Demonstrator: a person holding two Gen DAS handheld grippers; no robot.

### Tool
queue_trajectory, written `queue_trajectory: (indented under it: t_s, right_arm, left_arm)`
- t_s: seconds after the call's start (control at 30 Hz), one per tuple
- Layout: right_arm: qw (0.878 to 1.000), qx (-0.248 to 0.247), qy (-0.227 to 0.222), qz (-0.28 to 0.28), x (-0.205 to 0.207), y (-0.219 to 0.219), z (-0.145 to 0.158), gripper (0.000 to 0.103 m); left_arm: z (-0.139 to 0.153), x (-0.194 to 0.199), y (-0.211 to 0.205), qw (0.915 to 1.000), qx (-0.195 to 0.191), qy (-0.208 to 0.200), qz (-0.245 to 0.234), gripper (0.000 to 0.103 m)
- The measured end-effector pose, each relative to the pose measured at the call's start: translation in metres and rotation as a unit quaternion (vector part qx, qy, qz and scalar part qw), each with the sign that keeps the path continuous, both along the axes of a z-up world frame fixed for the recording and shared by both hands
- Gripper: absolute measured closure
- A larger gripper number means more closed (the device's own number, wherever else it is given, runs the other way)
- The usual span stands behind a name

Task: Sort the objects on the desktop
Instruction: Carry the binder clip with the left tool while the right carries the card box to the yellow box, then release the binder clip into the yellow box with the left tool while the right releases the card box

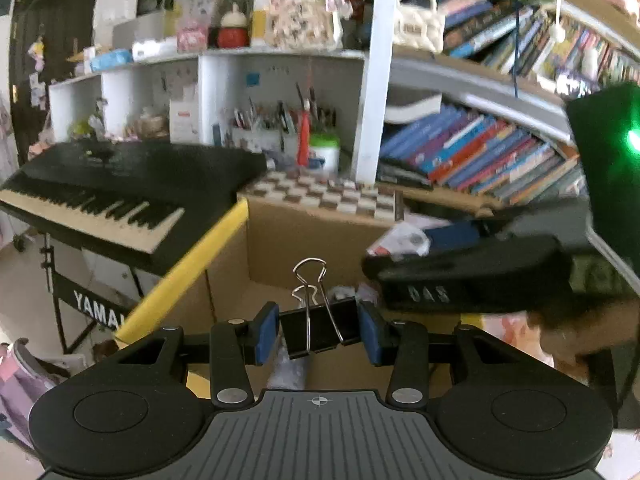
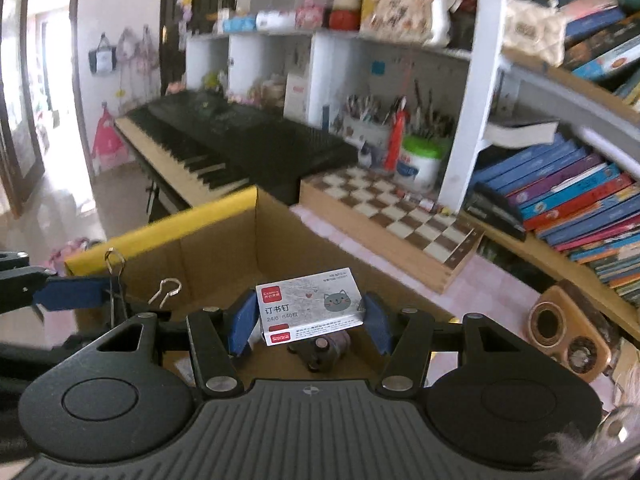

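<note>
Binder clip (image 1: 320, 326) sits squarely between my left gripper's (image 1: 319, 332) blue fingers (image 1: 267, 330), pinched at its two black sides, so the left fingers are closed narrow on it. Its body is black, and its two silver wire handles stand up and forward, one higher than the other. I hold it above the open cardboard box (image 1: 280, 240), whose near edge carries yellow tape.

My right gripper (image 2: 310, 318) clamps a small staple box (image 2: 312, 306) between its blue fingers (image 2: 244, 322), gripped at the short ends, fingers drawn in to its width. The staple box is grey-white with a red logo, printed Chinese characters, "24/6" and a grey cat face, and it lies nearly flat, tilted slightly. It hangs over the same cardboard box (image 2: 224, 256), where I see a small dark object on the floor, too blurred to identify. In the right wrist view the left gripper (image 2: 80, 292) with its clip (image 2: 120, 280) shows at the left edge, near but apart from the staple box.

A chessboard (image 2: 384, 216) lies on the tabletop (image 2: 500, 280) beyond the box, beside a keyboard (image 2: 224, 140).
</note>
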State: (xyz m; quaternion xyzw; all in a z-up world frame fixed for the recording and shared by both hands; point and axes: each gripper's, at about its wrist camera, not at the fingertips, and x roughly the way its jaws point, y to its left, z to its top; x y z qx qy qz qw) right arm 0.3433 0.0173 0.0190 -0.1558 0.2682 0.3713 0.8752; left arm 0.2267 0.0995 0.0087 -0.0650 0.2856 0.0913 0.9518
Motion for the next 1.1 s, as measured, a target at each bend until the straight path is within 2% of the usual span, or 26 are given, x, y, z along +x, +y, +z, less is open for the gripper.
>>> queue_trajectory:
  t_s: [0.2, 0.27, 0.37, 0.6, 0.8, 0.87, 0.93, 0.97, 1.03, 1.1]
  right_arm:
    - [0.997, -0.057, 0.021, 0.055, 0.015, 0.024, -0.015, 0.049]
    - [0.992, -0.084, 0.032, 0.085, 0.016, 0.034, -0.021, 0.049]
    - [0.986, -0.119, 0.053, 0.106, 0.020, 0.045, -0.031, 0.049]
    - [0.977, -0.157, 0.101, 0.101, 0.032, 0.053, -0.052, 0.049]
    - [0.974, -0.173, 0.097, 0.109, 0.028, 0.056, -0.053, 0.048]
    - [0.975, -0.170, 0.096, 0.106, 0.030, 0.056, -0.053, 0.048]
    - [0.977, -0.163, 0.093, 0.098, 0.030, 0.055, -0.052, 0.047]
    - [0.979, -0.159, 0.091, 0.094, 0.031, 0.054, -0.051, 0.045]
    - [0.980, -0.157, 0.090, 0.083, 0.032, 0.053, -0.050, 0.045]
    - [0.982, -0.151, 0.091, 0.073, 0.031, 0.050, -0.048, 0.041]
  left_arm:
    - [-0.021, 0.017, -0.008, 0.9980, -0.005, 0.054, -0.032, 0.061]
    - [-0.024, 0.020, -0.014, 0.9973, 0.021, 0.062, -0.034, 0.062]
    - [-0.024, 0.022, -0.014, 0.9970, 0.022, 0.066, -0.033, 0.062]
    - [-0.026, 0.021, -0.018, 0.9946, 0.057, 0.073, -0.047, 0.063]
    - [-0.026, 0.020, -0.019, 0.9937, 0.065, 0.074, -0.054, 0.062]
    - [-0.026, 0.019, -0.019, 0.9940, 0.063, 0.070, -0.056, 0.059]
    - [-0.025, 0.017, -0.018, 0.9946, 0.054, 0.064, -0.061, 0.049]
    - [-0.025, 0.016, -0.017, 0.9951, 0.051, 0.059, -0.060, 0.048]
    - [-0.022, 0.012, -0.017, 0.9963, 0.052, 0.047, -0.050, 0.041]
    - [-0.018, 0.006, -0.015, 0.9974, 0.051, 0.034, -0.038, 0.034]
